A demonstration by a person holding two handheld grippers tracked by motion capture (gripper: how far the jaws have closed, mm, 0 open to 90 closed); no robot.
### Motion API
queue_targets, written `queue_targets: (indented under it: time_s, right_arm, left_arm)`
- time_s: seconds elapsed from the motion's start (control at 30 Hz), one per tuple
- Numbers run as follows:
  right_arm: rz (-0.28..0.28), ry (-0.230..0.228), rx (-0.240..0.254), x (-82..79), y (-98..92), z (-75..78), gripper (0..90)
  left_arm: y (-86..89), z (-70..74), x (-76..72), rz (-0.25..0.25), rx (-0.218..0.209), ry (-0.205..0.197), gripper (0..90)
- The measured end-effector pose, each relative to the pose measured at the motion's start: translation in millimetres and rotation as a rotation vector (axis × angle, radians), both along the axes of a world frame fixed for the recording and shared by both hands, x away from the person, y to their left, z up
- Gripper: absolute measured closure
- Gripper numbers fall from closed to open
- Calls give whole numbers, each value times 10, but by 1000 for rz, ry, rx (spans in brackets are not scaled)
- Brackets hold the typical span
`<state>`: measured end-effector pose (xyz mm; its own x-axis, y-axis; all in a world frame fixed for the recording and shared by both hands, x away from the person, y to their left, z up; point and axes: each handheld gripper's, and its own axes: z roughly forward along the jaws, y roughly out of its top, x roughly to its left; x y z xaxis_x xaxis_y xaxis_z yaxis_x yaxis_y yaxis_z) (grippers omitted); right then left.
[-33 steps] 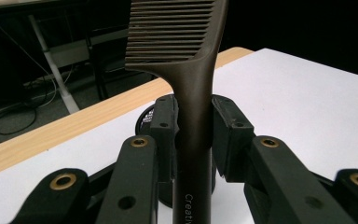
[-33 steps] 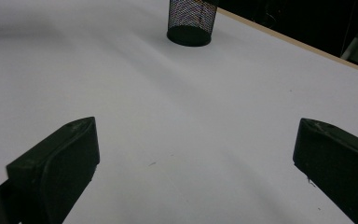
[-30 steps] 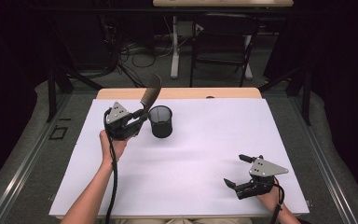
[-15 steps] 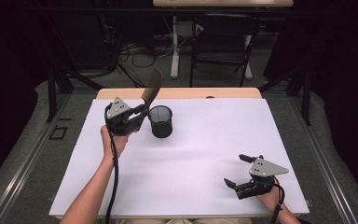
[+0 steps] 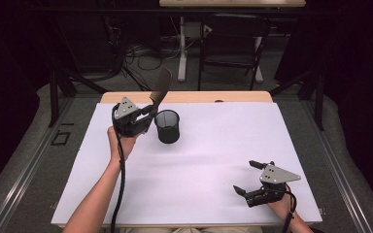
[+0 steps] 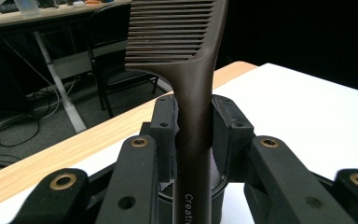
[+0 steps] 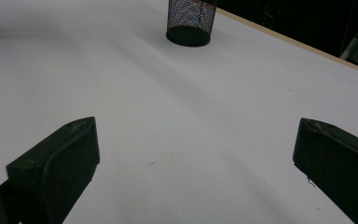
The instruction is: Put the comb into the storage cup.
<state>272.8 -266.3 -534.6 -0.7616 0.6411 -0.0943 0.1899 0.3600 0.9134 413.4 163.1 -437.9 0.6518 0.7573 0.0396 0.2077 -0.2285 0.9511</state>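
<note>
A dark brown comb stands up between the jaws of my left gripper, which is shut on its handle. The comb's toothed end points up and away. Just right of that gripper stands a black mesh cup on the white table sheet; in the left gripper view its rim shows behind the handle. My right gripper rests low near the table's front right, its jaws wide apart with nothing between them.
A wooden strip of table edge runs along the back of the white sheet. Behind the table stand a chair and a desk leg with cables on the floor. The table's front edge lies close to my right hand.
The left gripper with the comb has shifted slightly to the right, closer to the mesh cup. The right gripper has stayed where it was.
</note>
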Motion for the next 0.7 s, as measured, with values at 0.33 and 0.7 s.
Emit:
queue_targets:
  time_s: [0.33,0.7]
  right_arm:
    - [1,0,-1,-1,0,0,0]
    - [0,1,1,-1,-3,1,0]
  left_arm:
    - [-35,57,54,3,1,-11,717]
    - [-71,67,113,4,3,-11,717]
